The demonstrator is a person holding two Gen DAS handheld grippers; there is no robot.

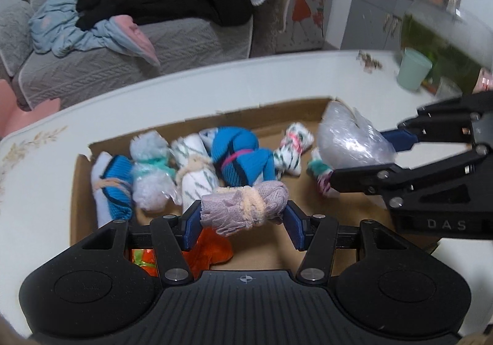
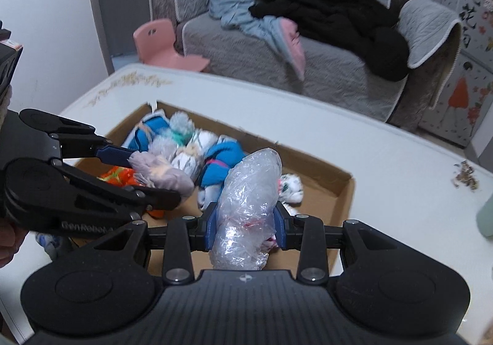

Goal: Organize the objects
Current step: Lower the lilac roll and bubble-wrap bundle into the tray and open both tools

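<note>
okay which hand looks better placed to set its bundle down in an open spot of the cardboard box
Right, probably. The right gripper holds the plastic-wrapped bundle over the barer end of the cardboard box; the left gripper with the lilac sock roll hangs near crowded rolls.

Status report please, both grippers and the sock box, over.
Left gripper shut on lilac sock roll. Right gripper shut on plastic-wrapped bundle. Both above cardboard box of rolled socks. Nothing blocking.

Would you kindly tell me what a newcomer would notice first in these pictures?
Both tongs are loaded above the cardboard box: the left tongs grip a lilac sock bundle, the right tongs a plastic-wrapped bundle. Bright blue rolled socks lie in the box beyond.
</note>
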